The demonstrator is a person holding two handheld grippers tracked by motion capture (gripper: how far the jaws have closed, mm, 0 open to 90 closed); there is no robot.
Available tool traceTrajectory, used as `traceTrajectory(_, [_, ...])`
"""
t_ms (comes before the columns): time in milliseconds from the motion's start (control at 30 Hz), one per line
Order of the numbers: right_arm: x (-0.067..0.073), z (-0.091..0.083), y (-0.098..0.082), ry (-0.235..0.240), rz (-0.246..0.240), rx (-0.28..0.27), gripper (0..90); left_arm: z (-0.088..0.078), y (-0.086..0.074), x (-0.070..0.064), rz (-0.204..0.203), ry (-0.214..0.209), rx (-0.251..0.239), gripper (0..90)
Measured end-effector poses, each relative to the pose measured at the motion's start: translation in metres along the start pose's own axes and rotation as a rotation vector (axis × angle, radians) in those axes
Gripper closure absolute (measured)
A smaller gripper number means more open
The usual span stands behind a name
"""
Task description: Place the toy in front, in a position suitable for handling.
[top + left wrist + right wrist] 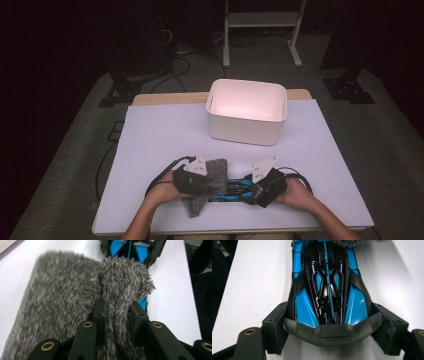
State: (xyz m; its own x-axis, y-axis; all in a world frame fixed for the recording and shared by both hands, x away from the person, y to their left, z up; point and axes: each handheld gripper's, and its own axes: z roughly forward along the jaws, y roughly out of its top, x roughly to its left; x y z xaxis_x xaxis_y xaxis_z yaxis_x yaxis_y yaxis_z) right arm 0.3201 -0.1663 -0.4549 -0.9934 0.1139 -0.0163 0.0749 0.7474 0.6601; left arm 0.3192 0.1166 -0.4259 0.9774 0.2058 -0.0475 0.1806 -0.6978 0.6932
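Note:
A grey fluffy cloth (pixel 200 202) lies bunched at the near middle of the white table top (pixel 165 130). My left gripper (pixel 210 181) is shut on a fold of it. In the left gripper view the cloth (pixel 62 295) is pinched between the jaws of the left gripper (pixel 117 312) and drapes over the front of a blue and black toy car (pixel 140 250). The car (pixel 235 189) lies between the two grippers. My right gripper (pixel 252 189) is shut on the car's rear. In the right gripper view the right gripper (pixel 334 325) presses its pads against both sides of the car (pixel 327 285).
A white plastic bin (pixel 247 110) stands open at the back middle of the table. Cables loop from each gripper by the person's hands. A dark floor with stands and a white frame lies beyond the table's far edge.

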Motion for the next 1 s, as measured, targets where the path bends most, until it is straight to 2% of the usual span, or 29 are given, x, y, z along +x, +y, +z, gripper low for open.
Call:
traceTrajectory(67, [0.000, 0.000, -0.001, 0.003, 0.006, -0.005, 22.8, 0.001, 0.001, -0.001, -0.006, -0.004, -0.008, 71.5])
traceTrajectory(200, [0.001, 0.000, 0.000, -0.004, 0.013, -0.007, 22.7, 0.007, 0.014, -0.005, 0.023, -0.034, -0.036, 71.3])
traceTrajectory(300, [0.002, 0.001, 0.000, -0.006, 0.024, -0.011, 22.7, 0.013, 0.022, -0.009, 0.056, -0.037, -0.017, 70.7])
traceTrajectory(367, [0.004, 0.002, 0.001, -0.012, 0.035, -0.012, 22.7, 0.013, 0.021, -0.009, 0.054, -0.034, -0.016, 70.6])
traceTrajectory(467, [0.006, 0.002, 0.001, -0.019, 0.054, -0.013, 22.6, 0.009, 0.016, -0.007, 0.052, -0.005, 0.008, 71.0])
traceTrajectory(600, [0.010, 0.003, 0.002, -0.035, 0.074, -0.008, 22.6, 0.002, 0.007, -0.002, 0.020, 0.023, 0.017, 71.4])
traceTrajectory(700, [0.013, 0.004, 0.003, -0.044, 0.083, -0.011, 22.6, 0.002, 0.008, -0.001, 0.000, 0.007, -0.014, 71.7])
traceTrajectory(800, [0.014, 0.005, 0.004, -0.048, 0.093, -0.014, 22.6, 0.009, 0.019, -0.004, 0.007, -0.015, -0.037, 71.7])
traceTrajectory(833, [0.014, 0.005, 0.004, -0.048, 0.088, -0.015, 22.6, 0.016, 0.026, -0.006, 0.025, -0.015, -0.012, 71.6])
traceTrajectory(933, [0.013, 0.005, 0.002, -0.038, 0.085, -0.025, 22.6, 0.016, 0.027, -0.005, 0.025, -0.012, -0.009, 71.2])
traceTrajectory(1000, [0.012, 0.005, 0.003, -0.032, 0.077, -0.021, 22.6, 0.012, 0.021, -0.002, 0.021, 0.006, -0.002, 71.3])
